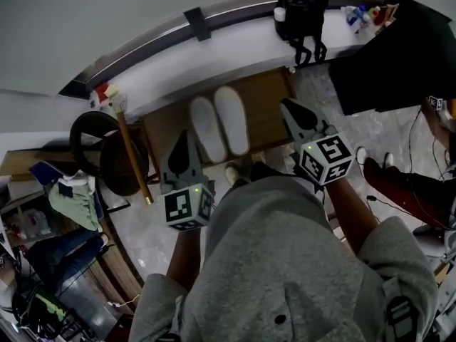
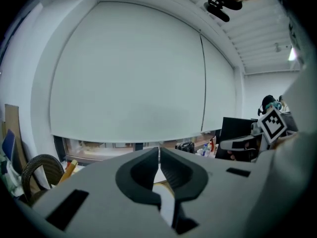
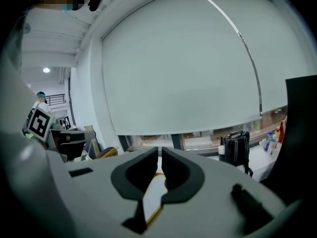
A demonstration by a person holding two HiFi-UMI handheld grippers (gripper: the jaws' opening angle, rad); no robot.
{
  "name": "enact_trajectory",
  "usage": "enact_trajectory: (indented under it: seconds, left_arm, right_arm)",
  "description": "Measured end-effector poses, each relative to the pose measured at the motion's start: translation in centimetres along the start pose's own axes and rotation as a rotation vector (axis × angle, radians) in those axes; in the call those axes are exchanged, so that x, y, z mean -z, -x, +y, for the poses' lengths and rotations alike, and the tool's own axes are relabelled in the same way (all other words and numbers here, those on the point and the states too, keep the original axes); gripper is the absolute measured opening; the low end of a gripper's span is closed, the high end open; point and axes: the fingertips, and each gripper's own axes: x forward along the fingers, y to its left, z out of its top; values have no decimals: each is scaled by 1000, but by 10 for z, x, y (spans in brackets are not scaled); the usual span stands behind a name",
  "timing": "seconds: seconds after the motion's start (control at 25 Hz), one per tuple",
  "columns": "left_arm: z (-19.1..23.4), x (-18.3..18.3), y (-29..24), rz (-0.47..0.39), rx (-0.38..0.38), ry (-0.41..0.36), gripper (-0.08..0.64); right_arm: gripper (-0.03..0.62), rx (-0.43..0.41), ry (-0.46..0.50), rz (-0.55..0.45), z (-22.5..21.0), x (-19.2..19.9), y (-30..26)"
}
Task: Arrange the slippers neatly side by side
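Both closed, empty: left gripper (image 1: pixel 184 137), right gripper (image 1: pixel 289 105) near slippers (image 1: pixel 219 125); black bag (image 1: pixel 303 14) beyond.

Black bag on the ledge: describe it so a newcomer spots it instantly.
Follow the long white ledge below the window blind toward its right end. The black bag stands there, straps hanging over the edge. Unlike the small coloured bottles right of it, it is big, dark and strapped.

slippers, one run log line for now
white oval slippers: side by side on brown wooden surface | left gripper: shut, empty | right gripper: shut, empty
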Motion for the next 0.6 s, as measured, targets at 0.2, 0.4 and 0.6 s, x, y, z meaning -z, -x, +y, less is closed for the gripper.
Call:
enact_trajectory:
  seconds: [0.2,0.4,0.6]
  left_arm:
    - [-2,-3,3,-11,19,-25,25]
    - [-5,3,2,1,25,-32,25]
    - [1,10,0,11,34,-28,25]
  right_arm:
    - [38,11,16,0,7,3,1]
    - [38,12,22,-1,7,5,1]
    - [38,18,13,9,9,11,-4]
